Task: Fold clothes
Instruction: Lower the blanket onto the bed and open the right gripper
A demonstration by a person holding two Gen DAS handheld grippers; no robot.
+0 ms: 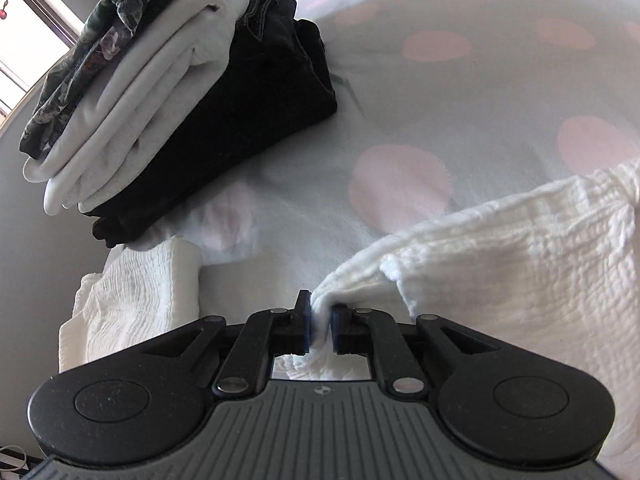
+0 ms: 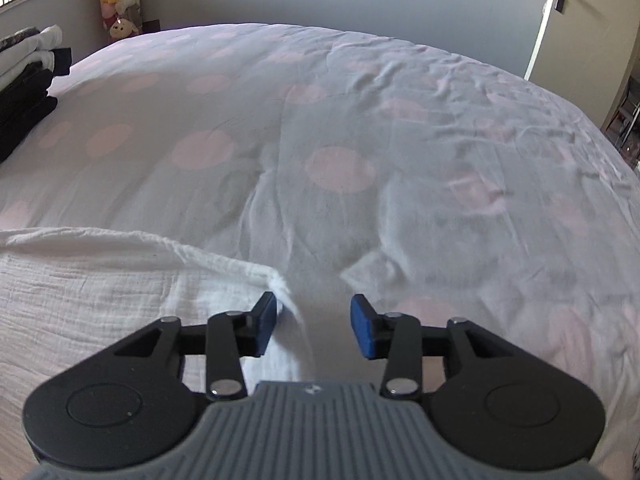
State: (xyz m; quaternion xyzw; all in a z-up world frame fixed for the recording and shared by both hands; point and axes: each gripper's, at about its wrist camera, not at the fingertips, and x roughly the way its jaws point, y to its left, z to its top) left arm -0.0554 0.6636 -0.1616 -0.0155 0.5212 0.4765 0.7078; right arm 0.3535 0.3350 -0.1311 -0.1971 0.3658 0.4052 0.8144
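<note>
A wide bed with a white cover dotted with pale pink circles [image 2: 340,128] fills both views, grey walls behind it. No brand, label or writing can be read anywhere. The crinkled white cotton cloth [image 1: 520,248] lies on the near part of the bed; its lower part is cut off by the frame. The left hand-held gripper [image 1: 320,322] is clamped on a bunched edge of that cloth. The right hand-held gripper [image 2: 314,326] is spread wide, holding nothing — the cloth's corner lies just beside its left pad. A pile of folded clothes [image 1: 168,92] — patterned dark, white, black — sits further off. Soft toys [image 2: 120,0] by the wall are blurred.
</note>
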